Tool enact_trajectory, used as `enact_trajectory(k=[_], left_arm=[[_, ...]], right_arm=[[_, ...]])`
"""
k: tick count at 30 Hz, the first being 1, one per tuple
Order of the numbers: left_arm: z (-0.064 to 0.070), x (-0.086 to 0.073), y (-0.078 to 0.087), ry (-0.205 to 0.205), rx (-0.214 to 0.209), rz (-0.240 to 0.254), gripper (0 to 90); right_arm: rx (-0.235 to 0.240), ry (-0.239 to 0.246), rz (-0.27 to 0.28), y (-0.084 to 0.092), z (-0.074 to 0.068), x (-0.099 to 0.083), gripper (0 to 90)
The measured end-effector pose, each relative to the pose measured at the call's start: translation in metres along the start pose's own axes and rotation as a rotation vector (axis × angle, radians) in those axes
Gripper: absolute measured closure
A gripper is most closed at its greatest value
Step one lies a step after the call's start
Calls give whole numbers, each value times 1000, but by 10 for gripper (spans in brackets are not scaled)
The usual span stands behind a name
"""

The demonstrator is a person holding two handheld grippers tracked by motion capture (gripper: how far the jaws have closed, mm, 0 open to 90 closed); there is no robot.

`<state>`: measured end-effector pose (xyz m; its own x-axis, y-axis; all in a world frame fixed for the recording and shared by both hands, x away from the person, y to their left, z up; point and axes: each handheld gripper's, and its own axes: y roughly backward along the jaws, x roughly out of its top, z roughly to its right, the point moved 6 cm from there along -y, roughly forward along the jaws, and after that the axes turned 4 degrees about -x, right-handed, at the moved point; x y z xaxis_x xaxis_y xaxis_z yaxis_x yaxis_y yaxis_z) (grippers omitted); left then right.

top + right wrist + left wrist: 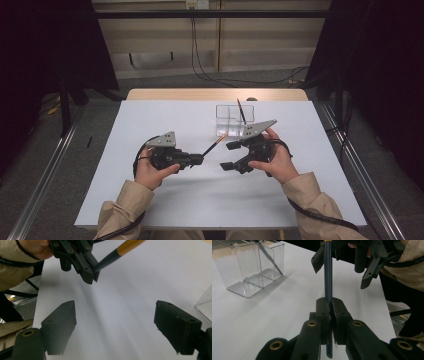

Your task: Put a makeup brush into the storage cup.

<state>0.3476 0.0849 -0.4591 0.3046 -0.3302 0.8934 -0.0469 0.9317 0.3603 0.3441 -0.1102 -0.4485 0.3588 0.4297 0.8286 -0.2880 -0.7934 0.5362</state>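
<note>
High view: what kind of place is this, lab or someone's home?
Most likely a lab data-collection booth, not a home. A bare white table stands between dark curtains, cables run across the floor, and metal rails flank the table.

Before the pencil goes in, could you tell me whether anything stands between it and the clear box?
Nothing visible does. The left gripper holds the pencil pointing toward the box; the open right gripper sits beside that path.
</note>
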Motion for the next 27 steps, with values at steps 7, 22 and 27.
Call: enact_trajectory(k=[7,22,27], left_arm=[[0,-1,-1,2,0,0,853],[3,2,-9,-1,-15,18,852],[4,3,-13,7,-34,35,852]], right_arm=[[4,3,29,0,-2,5,323],[22,-31,88,0,-3,20,577],[54,-57,122,1,-4,26,624]])
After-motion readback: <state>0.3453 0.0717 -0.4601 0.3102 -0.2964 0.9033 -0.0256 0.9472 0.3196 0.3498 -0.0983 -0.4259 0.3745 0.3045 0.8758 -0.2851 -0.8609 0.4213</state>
